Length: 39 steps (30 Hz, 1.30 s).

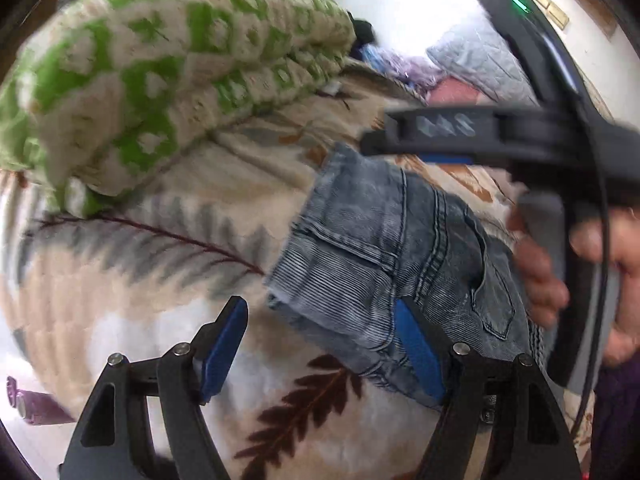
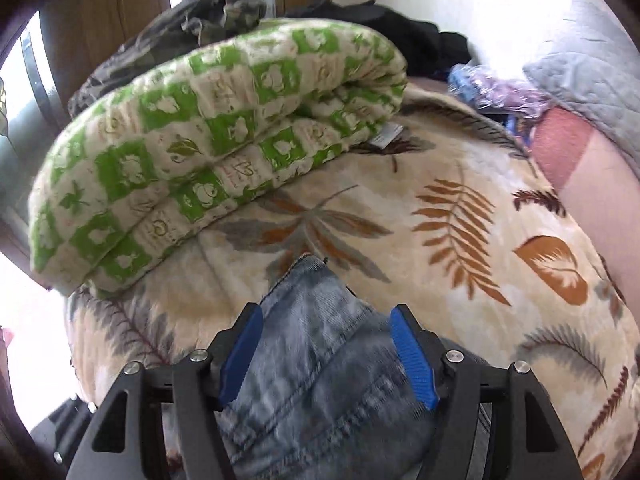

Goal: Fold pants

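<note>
Lengthwise, folded jeans [image 2: 320,360] pointing toward green quilt [image 2: 224,136], on bedspread [image 2: 460,280].

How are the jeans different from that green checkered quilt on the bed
The jeans are faded blue denim with stitched seams; the quilt is cream with green squares. The jeans form a small, fairly flat bundle in the near part of the bed; the quilt is a much bigger, thick folded roll farther back. Dark clothes lie piled behind the quilt; nothing lies on the jeans. Both rest on the leaf-print bedspread.
</note>
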### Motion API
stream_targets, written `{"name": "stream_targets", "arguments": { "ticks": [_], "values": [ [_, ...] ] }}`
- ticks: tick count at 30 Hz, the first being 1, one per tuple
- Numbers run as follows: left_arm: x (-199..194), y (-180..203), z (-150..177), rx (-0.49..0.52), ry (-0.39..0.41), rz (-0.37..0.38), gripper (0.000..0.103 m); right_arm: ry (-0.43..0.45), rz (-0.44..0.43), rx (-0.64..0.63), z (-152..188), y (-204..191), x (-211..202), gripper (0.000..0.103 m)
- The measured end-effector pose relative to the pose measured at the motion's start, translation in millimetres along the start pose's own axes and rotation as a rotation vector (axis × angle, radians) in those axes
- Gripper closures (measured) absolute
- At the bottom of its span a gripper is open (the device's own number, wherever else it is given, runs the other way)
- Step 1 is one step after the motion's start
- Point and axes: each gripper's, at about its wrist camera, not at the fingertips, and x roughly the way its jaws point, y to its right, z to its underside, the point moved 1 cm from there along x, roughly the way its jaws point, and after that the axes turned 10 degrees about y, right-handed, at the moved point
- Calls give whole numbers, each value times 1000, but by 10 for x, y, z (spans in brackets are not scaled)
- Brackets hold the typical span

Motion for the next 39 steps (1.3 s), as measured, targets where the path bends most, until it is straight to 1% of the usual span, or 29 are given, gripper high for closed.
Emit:
{"name": "stream_targets", "arguments": {
  "ticks": [1,2,6,8,10,12,13,14,15,16,17,18,19,20,21,25,27,31,32,33,35,37,39],
  "values": [
    [38,0,6,-11,-11,17,27,-12,-2,-6,-17,-1,90,33],
    [55,6,7,-15,-5,30,27,-19,-3,-11,-26,0,144,33],
    [96,43,-3,1,6,45,27,-49,-13,-25,-104,-4,370,33],
    [108,59,-9,3,11,52,27,-87,-48,-22,-121,-5,487,33],
    [120,84,-15,13,13,57,27,-119,-51,-36,-108,-17,584,33],
    [159,130,-22,31,11,53,31,-147,-55,-35,-76,-9,678,33],
    [175,149,-26,37,9,58,40,-142,-59,-29,-74,-3,689,33],
    [192,164,-28,41,4,66,47,-133,-68,-20,-76,6,691,36],
    [209,167,-36,43,-1,73,49,-128,-77,-11,-83,14,691,53],
    [229,173,-40,44,-2,77,52,-131,-93,-2,-89,22,699,63],
    [239,183,-51,44,-1,89,56,-135,-85,4,-93,35,702,74],
    [252,172,-63,43,-2,99,59,-127,-82,4,-100,45,683,82],
    [257,164,-67,43,-3,108,63,-121,-92,10,-112,50,662,86],
    [257,171,-78,41,0,127,69,-105,-100,19,-125,62,609,90],
    [260,182,-85,44,-1,142,71,-91,-102,25,-141,67,563,94],
    [213,221,-99,72,28,160,76,-5,-109,61,-208,113,227,96],
    [140,295,-95,115,68,169,76,50,-107,83,-199,171,-4,97],
    [-72,517,-32,244,171,188,77,159,-84,139,-88,399,-526,97],
    [-160,623,9,298,213,199,77,184,-78,155,-54,453,-639,97],
    [-204,694,28,334,237,206,77,206,-75,172,-1,509,-755,97],
    [-338,899,116,419,291,233,78,263,-65,219,148,663,-1074,97],
    [-502,1117,231,486,337,278,78,316,-45,260,325,836,-1392,97],
    [-609,1369,354,542,358,307,78,357,-32,306,506,1013,-1691,97]
  ]
}}
